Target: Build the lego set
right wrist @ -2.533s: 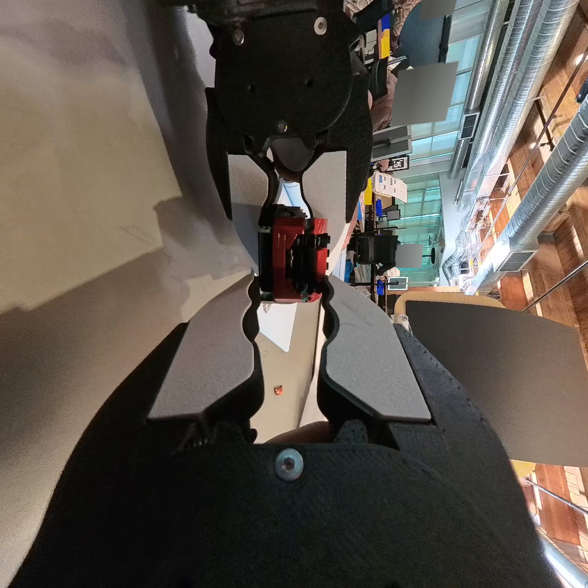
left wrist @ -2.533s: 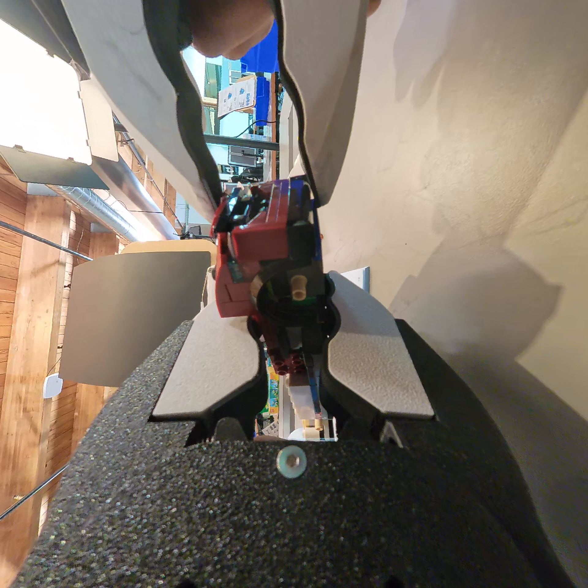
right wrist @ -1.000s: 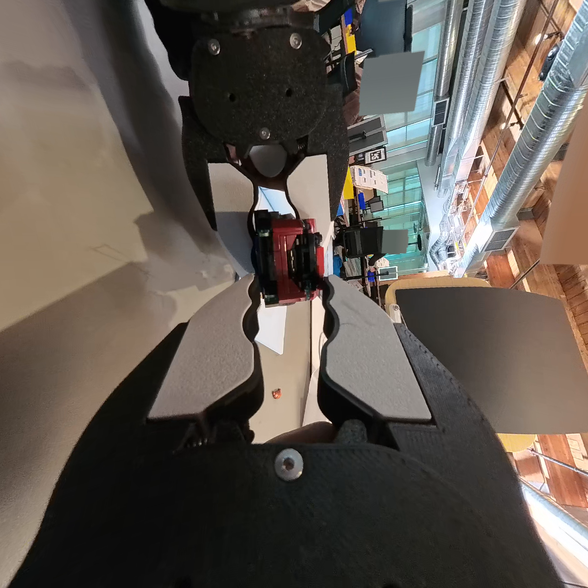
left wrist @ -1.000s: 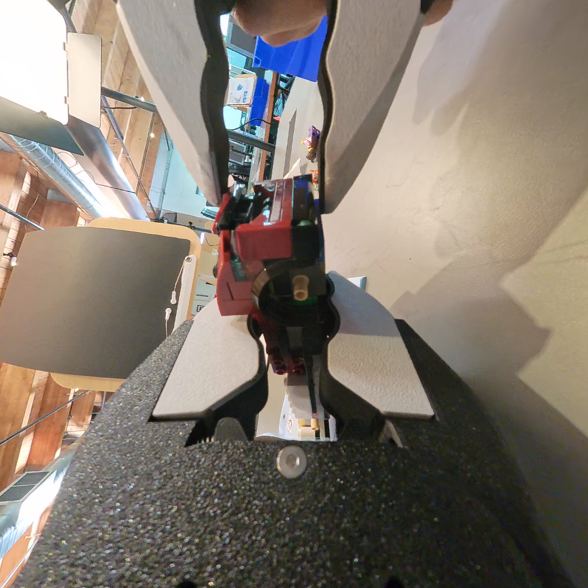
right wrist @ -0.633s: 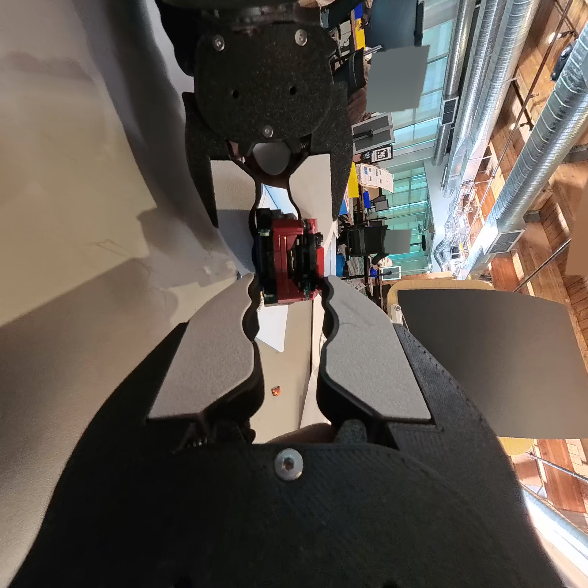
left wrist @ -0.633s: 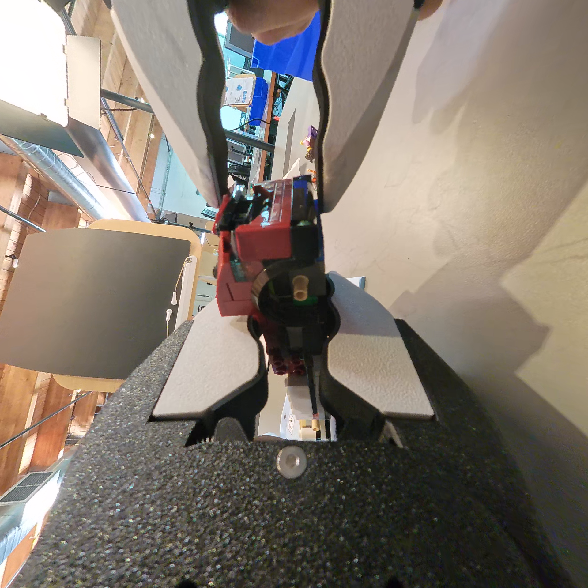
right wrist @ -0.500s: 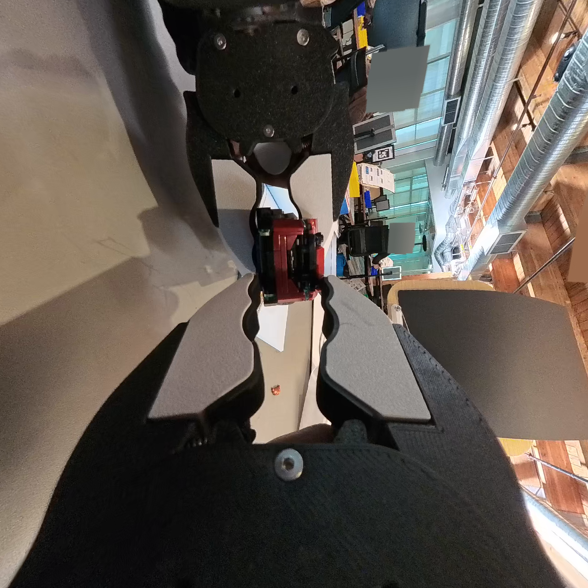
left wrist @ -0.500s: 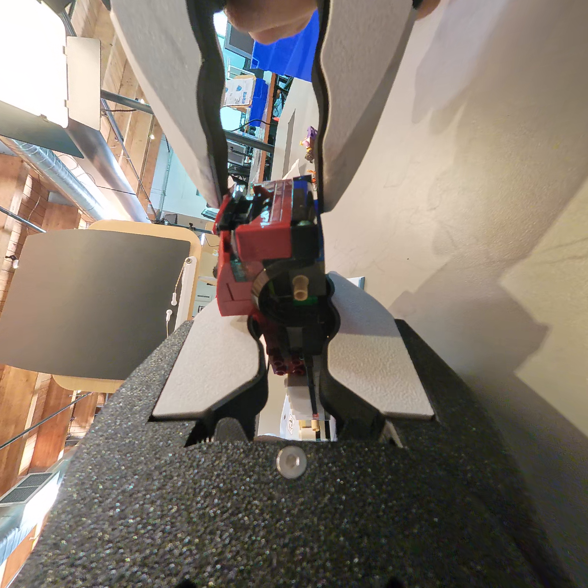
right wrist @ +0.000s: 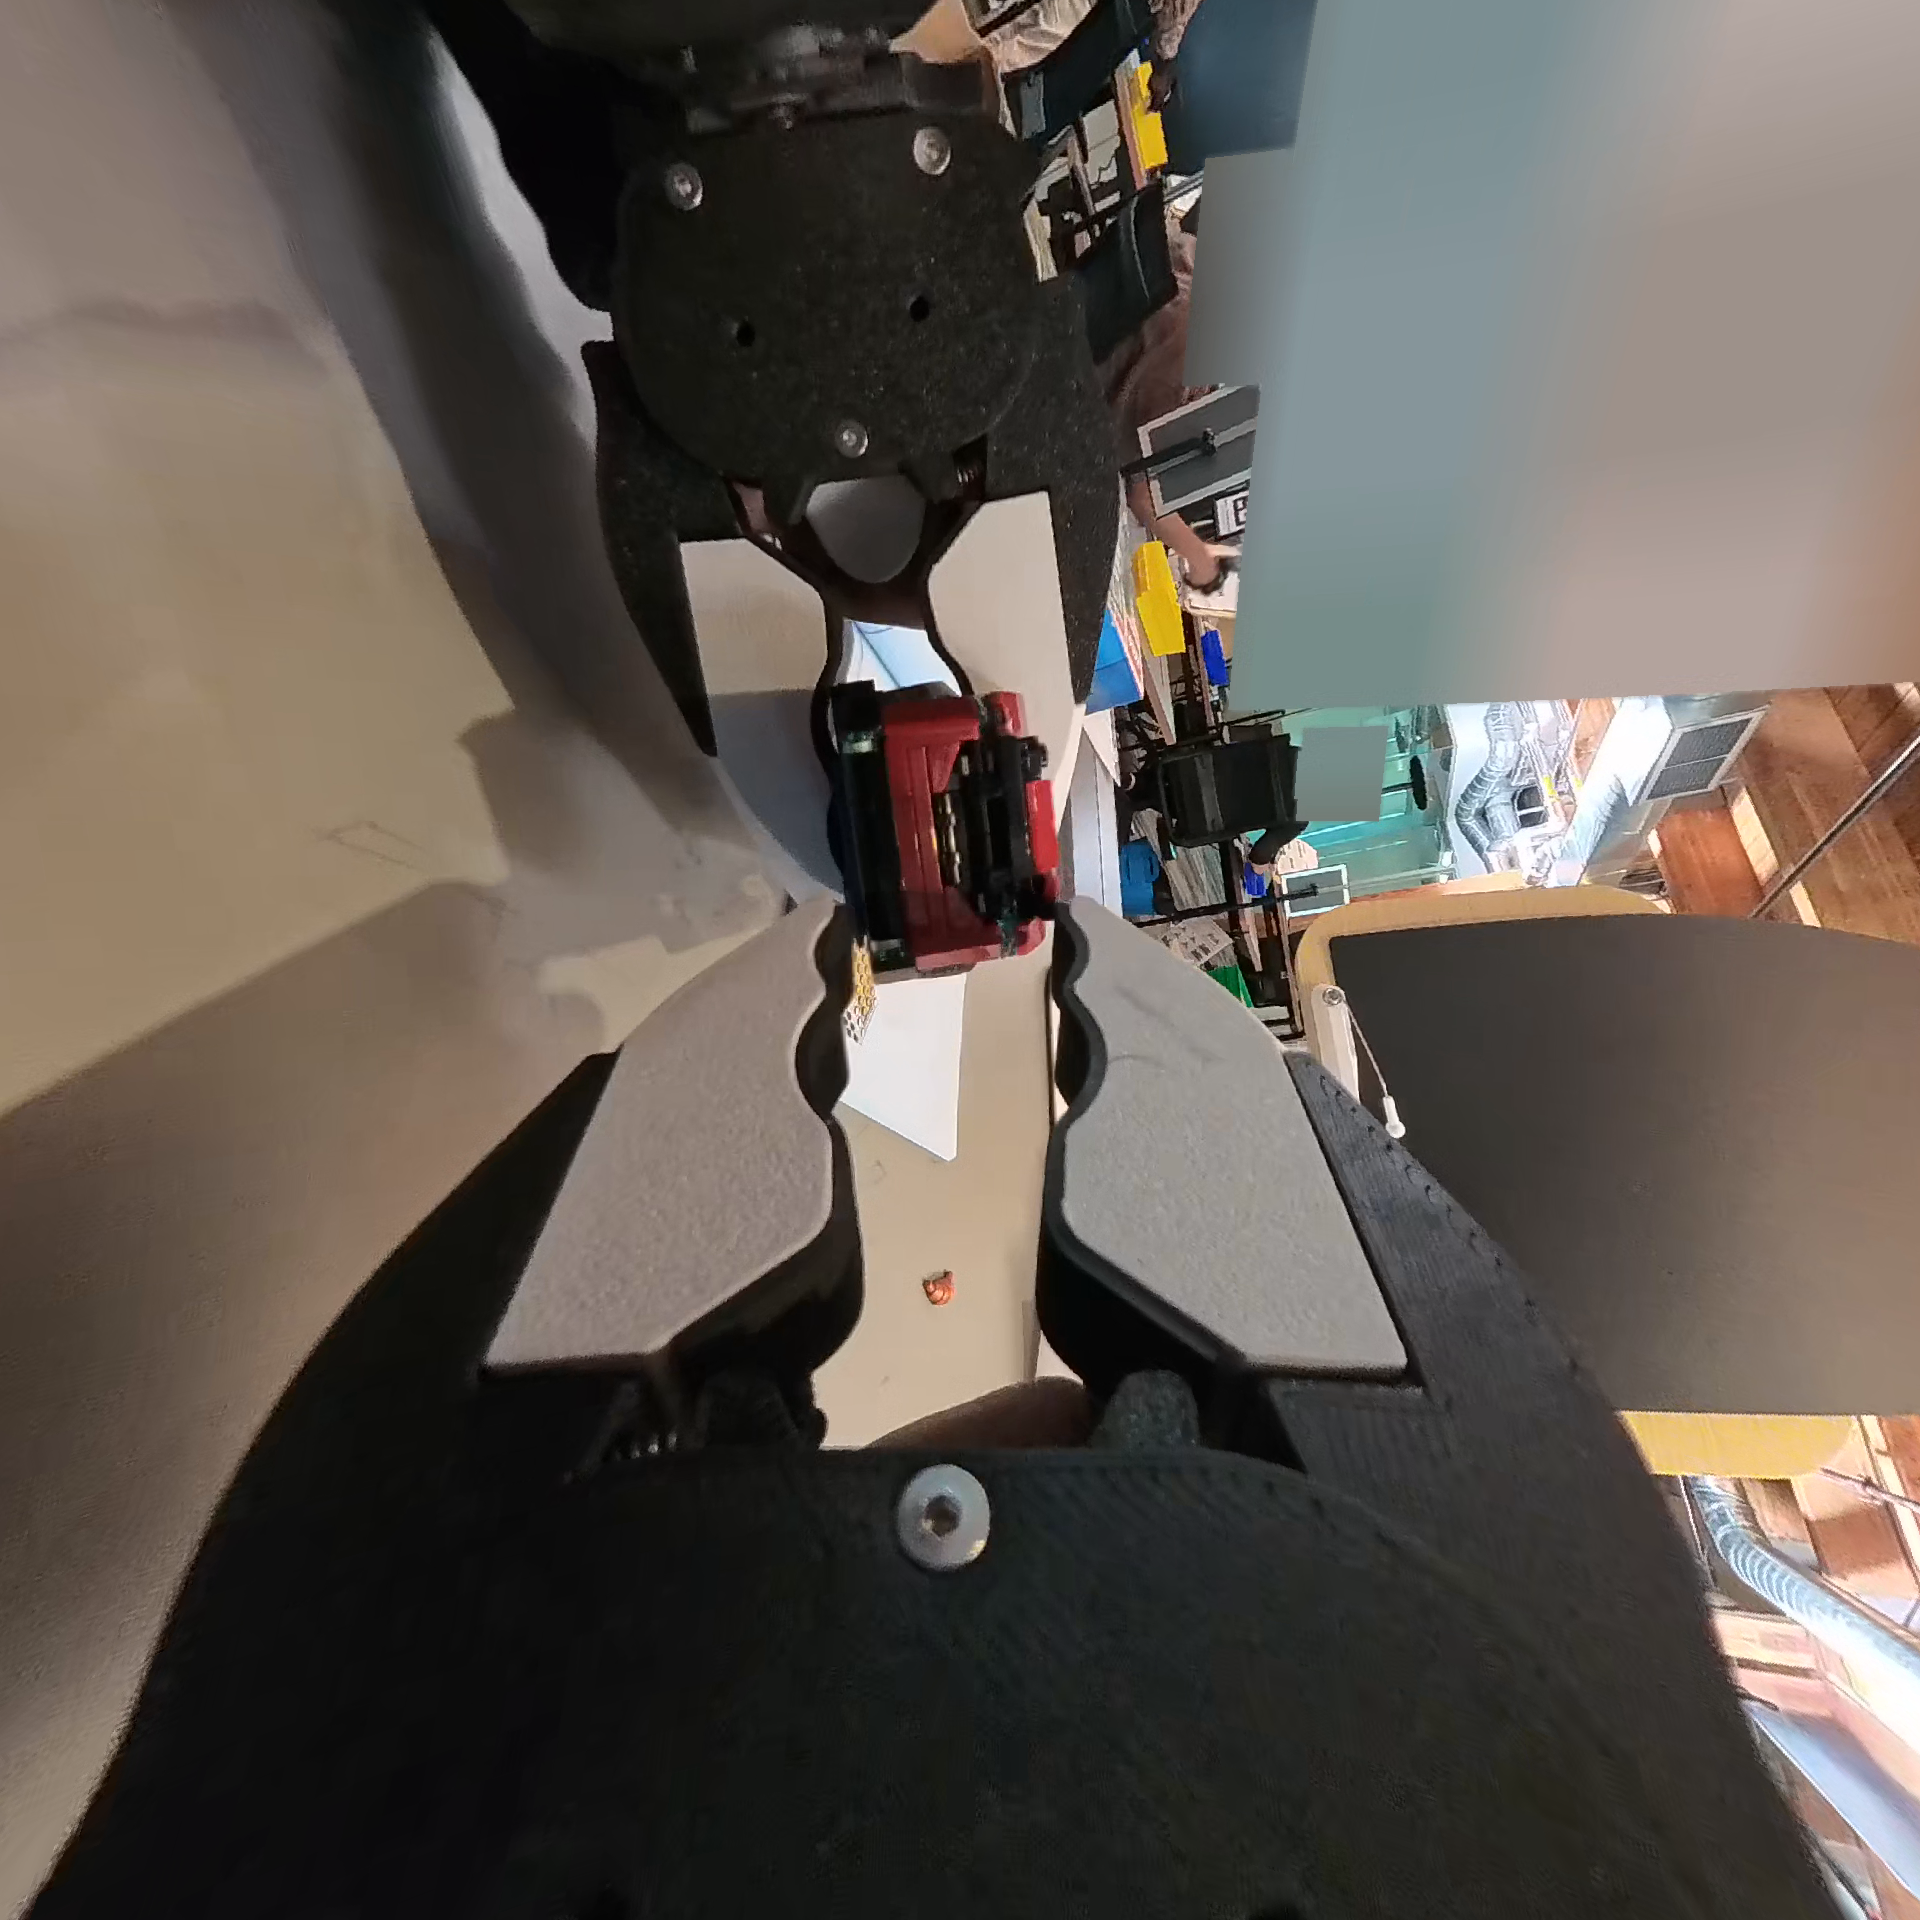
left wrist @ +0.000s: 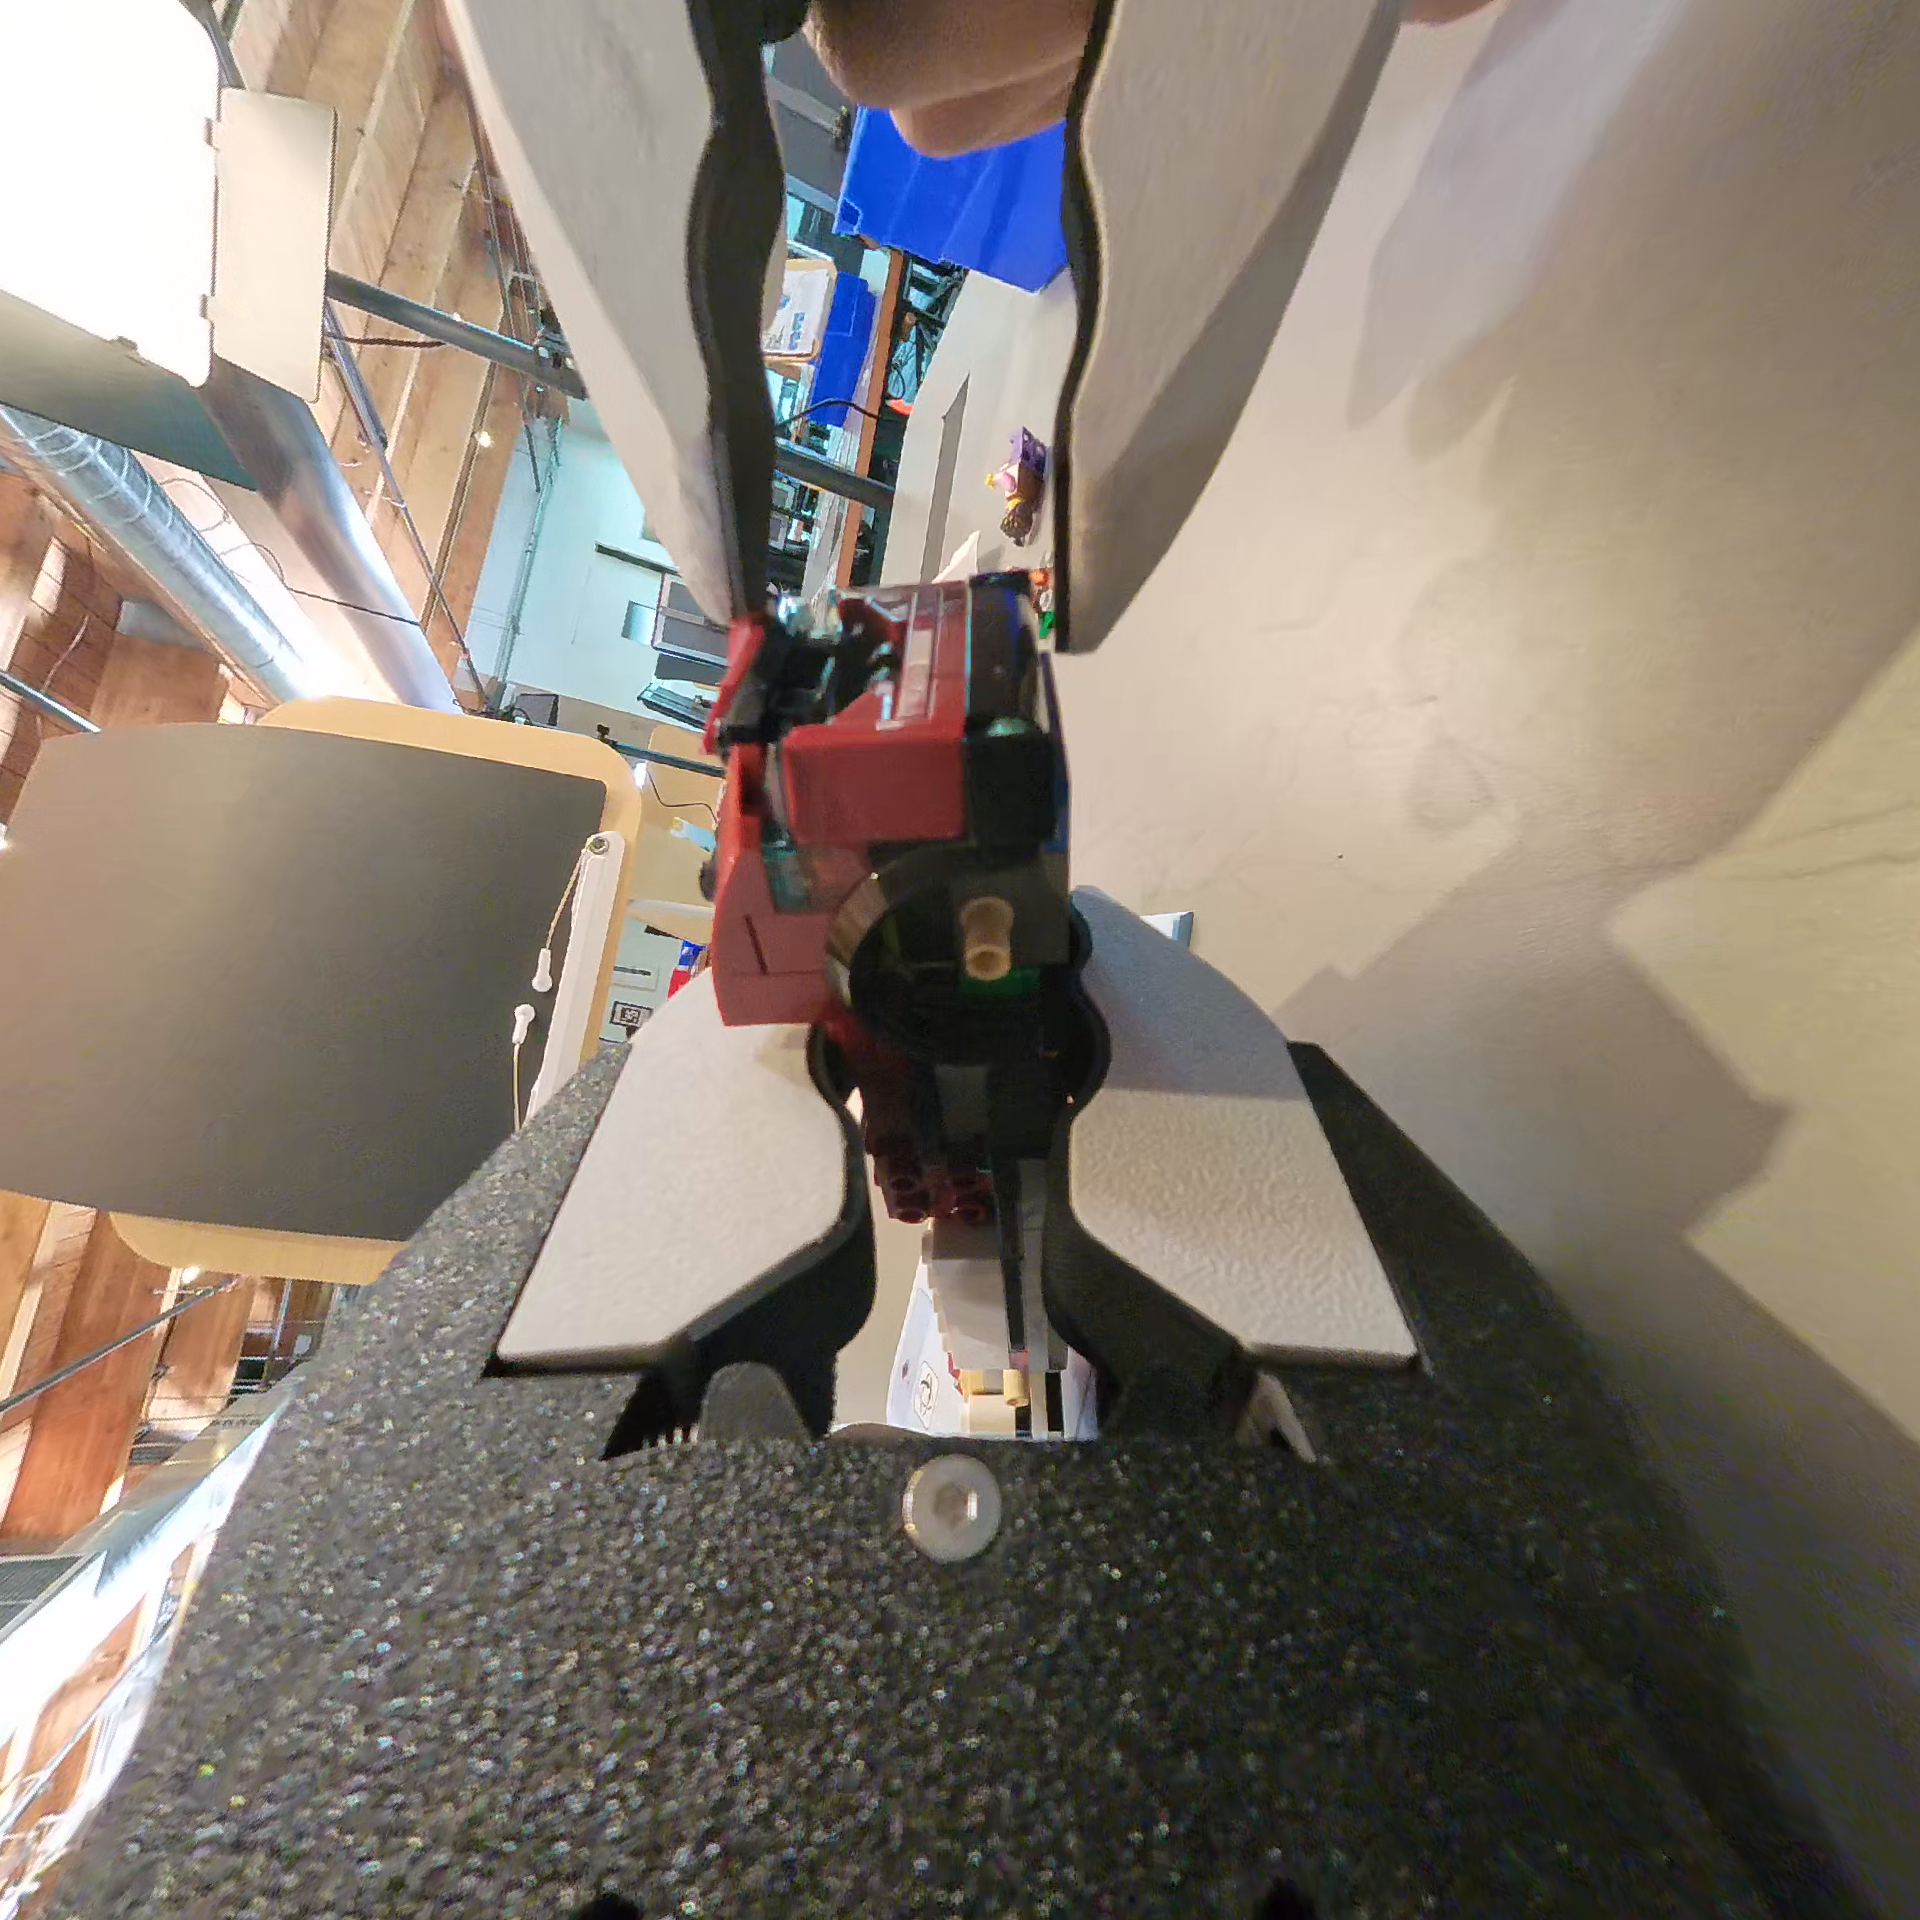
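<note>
1. Red and black brick-built model, held in the air between both claws, beside the pale tabletop
2. Left claw: fingers pinching the model's black wheel end
3. Right claw: fingertips pinching the model's opposite end
4. Progress: model is lifted and gripped at both ends; no further stage can be judged
5. Small orange piece lies apart on the tabletop
</note>
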`<state>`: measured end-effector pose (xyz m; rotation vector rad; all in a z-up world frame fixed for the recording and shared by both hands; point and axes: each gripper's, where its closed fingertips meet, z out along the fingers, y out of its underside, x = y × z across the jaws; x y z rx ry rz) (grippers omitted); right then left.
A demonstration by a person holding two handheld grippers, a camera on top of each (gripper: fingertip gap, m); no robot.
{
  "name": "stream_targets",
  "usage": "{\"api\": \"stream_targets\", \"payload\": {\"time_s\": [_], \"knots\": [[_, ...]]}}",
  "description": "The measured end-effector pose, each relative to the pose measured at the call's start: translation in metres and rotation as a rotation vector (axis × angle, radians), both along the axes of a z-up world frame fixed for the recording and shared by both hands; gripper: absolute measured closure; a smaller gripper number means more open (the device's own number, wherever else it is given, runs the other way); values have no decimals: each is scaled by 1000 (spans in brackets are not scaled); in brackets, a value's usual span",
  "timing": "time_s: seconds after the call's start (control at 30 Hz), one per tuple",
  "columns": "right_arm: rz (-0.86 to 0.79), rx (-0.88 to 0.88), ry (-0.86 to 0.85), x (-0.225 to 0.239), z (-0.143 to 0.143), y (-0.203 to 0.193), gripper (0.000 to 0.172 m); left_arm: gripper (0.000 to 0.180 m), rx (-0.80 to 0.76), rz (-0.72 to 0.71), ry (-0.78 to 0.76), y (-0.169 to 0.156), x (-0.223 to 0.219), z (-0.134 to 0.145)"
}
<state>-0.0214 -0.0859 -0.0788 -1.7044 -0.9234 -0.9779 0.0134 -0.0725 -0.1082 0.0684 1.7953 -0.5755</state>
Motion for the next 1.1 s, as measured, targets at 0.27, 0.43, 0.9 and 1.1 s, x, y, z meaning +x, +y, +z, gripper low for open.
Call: {"api": "stream_targets", "payload": {"time_s": [0.27,0.43,0.9,1.1], "knots": [[26,-34,24,-2,1,-3,121,146,25,-3,0,-1,0,-1],[43,-69,40,-5,-3,-1,118,146,84,-21,-8,-3,-2,-6],[33,-67,-42,-3,-7,-1,133,145,74,-19,-8,-2,-2,-3],[36,-67,-52,-4,-7,-2,134,146,78,-21,-9,-2,-2,-3]]}}
